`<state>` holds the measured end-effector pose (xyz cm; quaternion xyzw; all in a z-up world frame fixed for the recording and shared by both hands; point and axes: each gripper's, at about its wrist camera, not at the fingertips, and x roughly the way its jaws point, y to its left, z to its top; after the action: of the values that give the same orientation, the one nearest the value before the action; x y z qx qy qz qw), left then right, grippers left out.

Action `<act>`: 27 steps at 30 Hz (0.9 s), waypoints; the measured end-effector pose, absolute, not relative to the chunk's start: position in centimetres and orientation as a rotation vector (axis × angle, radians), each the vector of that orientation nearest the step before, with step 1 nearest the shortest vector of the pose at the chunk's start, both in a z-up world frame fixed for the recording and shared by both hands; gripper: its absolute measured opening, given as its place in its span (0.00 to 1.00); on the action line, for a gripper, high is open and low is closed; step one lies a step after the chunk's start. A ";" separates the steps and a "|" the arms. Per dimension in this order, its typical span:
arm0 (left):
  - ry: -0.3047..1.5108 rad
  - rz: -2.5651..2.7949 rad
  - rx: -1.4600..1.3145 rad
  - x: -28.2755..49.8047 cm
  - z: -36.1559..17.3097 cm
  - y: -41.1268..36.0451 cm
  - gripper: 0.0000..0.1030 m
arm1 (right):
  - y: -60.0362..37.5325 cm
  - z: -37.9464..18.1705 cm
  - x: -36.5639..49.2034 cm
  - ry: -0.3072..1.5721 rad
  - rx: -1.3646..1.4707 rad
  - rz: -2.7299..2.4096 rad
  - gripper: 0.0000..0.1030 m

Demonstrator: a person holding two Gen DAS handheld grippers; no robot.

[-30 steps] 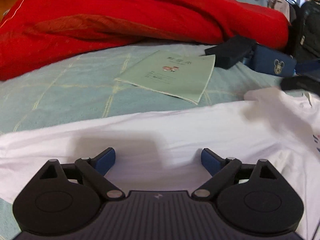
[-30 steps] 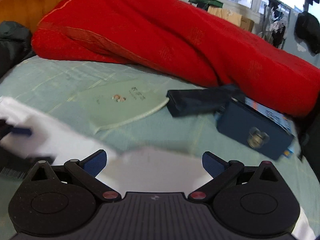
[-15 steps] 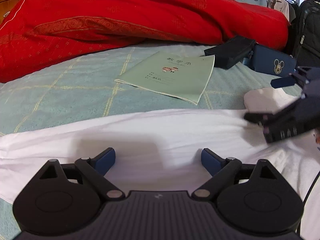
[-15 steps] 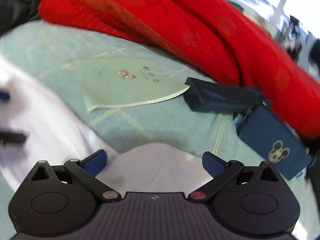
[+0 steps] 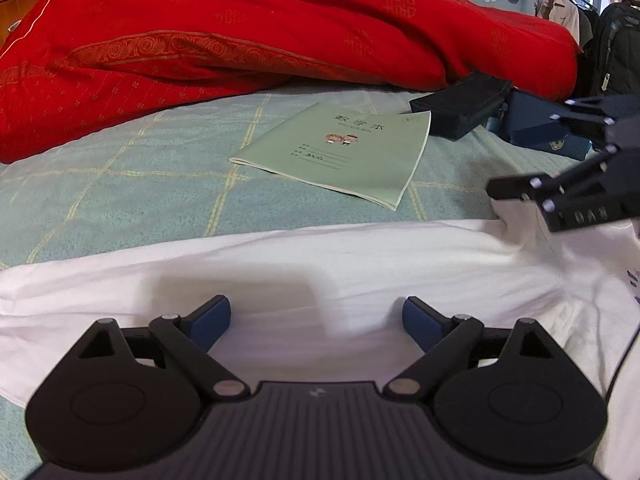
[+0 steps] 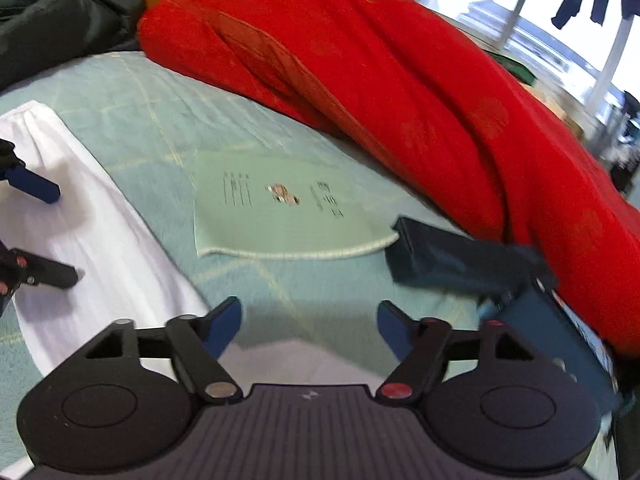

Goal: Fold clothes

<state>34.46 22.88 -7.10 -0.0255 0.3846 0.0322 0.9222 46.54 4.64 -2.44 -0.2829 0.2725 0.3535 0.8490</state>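
The white garment lies spread across the lower half of the left wrist view, on the green checked bedcover. My left gripper hangs over its near edge with fingers spread and nothing between them, I think ready to pinch that hem. My right gripper sits over a bump of the same cloth at the frame's bottom; its jaws are closing, pads not yet pressing fabric. Mid-frame a green notebook lies just beyond the garment, with a dark pouch and a blue case at right, near the red quilt. A fold away from me could land on the notebook.
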 end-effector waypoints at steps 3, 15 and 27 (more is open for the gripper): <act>0.791 0.064 -0.059 34.5 -7.1 23.0 0.91 | 4.5 -3.3 47.8 0.625 -0.601 0.815 0.71; 0.792 0.059 -0.069 34.5 -7.2 23.1 0.92 | 2.0 -5.4 47.0 0.697 -0.629 0.906 0.42; 0.772 0.082 -0.119 34.4 -7.0 23.9 0.93 | 1.5 -3.7 48.5 0.554 -0.455 0.644 0.22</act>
<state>34.37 23.86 -6.95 -0.0578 0.3761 0.0400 0.9239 48.47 1.47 -3.73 -0.2188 0.2662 0.3098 0.8862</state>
